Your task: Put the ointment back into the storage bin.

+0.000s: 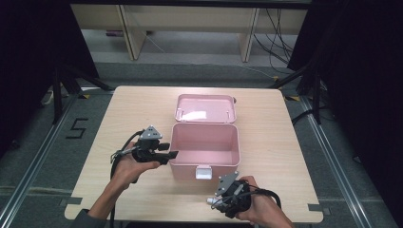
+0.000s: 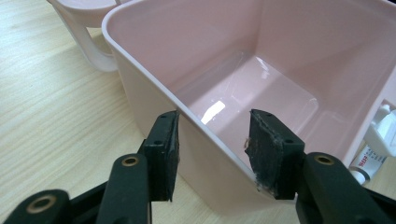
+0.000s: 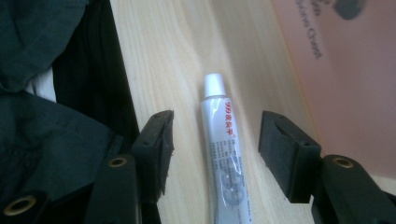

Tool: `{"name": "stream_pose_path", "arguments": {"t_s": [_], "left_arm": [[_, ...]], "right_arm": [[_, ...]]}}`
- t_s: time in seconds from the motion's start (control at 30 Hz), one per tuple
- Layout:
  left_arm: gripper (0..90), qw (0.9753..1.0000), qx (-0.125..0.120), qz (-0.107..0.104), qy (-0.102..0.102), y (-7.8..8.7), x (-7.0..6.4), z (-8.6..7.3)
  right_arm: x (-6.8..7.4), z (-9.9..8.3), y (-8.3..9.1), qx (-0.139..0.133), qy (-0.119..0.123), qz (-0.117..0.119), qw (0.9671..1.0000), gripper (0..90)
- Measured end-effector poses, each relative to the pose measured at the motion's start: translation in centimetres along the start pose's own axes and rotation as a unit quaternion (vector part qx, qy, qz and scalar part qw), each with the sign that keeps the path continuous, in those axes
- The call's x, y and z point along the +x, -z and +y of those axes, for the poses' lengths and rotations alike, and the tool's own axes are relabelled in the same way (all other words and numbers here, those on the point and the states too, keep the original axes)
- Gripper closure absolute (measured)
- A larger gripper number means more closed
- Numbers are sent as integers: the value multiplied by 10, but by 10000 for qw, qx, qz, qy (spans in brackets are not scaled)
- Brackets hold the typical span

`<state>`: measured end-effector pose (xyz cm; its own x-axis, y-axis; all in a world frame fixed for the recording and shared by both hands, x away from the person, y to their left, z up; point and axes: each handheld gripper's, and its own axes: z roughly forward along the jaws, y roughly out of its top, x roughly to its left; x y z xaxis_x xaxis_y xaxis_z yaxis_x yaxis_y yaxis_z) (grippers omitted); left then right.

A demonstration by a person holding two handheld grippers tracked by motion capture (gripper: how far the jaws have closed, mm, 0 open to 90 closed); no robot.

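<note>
A pink plastic box [image 1: 205,148] stands open mid-table, its lid [image 1: 205,108] folded back behind it; its inside [image 2: 252,88] looks empty. My left gripper [image 1: 170,156] [image 2: 212,149] is open, its jaws straddling the box's left wall without closing on it. A small white tube with a white cap [image 3: 223,149] lies on the table by the front edge, also seen past the box corner [image 2: 369,161]. My right gripper [image 1: 214,200] [image 3: 215,149] is open, one jaw on each side of the tube, not gripping it.
The wooden table [image 1: 119,118] has free room left and right of the box. A white latch [image 1: 203,172] sits on the box's front wall. A dark sleeve [image 3: 42,93] hangs past the table's front edge, close to my right gripper.
</note>
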<state>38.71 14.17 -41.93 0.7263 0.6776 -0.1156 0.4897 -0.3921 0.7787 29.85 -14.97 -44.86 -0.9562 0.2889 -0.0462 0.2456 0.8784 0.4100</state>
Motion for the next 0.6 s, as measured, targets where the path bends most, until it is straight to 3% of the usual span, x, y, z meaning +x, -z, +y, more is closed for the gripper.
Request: {"name": "stream_pose_path", "arguments": {"t_s": [0.07, 0.17, 0.23, 0.27, 0.3, 0.33, 0.4, 0.43, 0.47, 0.53, 0.6], "left_arm": [[532, 10000, -1, -5, 6, 0, 0, 0], [532, 10000, 0, -1, 6, 0, 0, 0], [532, 10000, 3, 2, 2, 0, 0, 0], [532, 10000, 1, 2, 2, 0, 0, 0], [532, 10000, 2, 2, 3, 0, 0, 0], [532, 10000, 3, 1, -1, 0, 0, 0], [532, 10000, -1, 1, 4, 0, 0, 0], [532, 10000, 2, 1, 2, 0, 0, 0], [532, 10000, 2, 1, 2, 0, 0, 0], [532, 10000, 0, 2, 1, 0, 0, 0], [532, 10000, 0, 1, 3, 0, 0, 0]], "right_arm": [[0, 3, -4, 117, 180, 55, 9998, 486], [1, 7, -10, 349, 268, 29, 9990, 517], [2, 8, -13, 473, 197, -20, 9987, 524], [0, 8, -15, 508, 328, 12, 9982, 527], [2, 8, -16, 575, 164, -21, 9982, 532], [0, 9, -18, 588, 276, -2, 9979, 540], [0, 9, -21, 654, 153, -12, 9977, 551], [-1, 9, -21, 703, 218, -69, 9973, 555], [-5, 9, -22, 766, 458, -115, 9959, 557], [-3, 10, -24, 1024, 185, -92, 9945, 561], [-5, 11, -26, 1106, 311, -112, 9933, 571]]}}
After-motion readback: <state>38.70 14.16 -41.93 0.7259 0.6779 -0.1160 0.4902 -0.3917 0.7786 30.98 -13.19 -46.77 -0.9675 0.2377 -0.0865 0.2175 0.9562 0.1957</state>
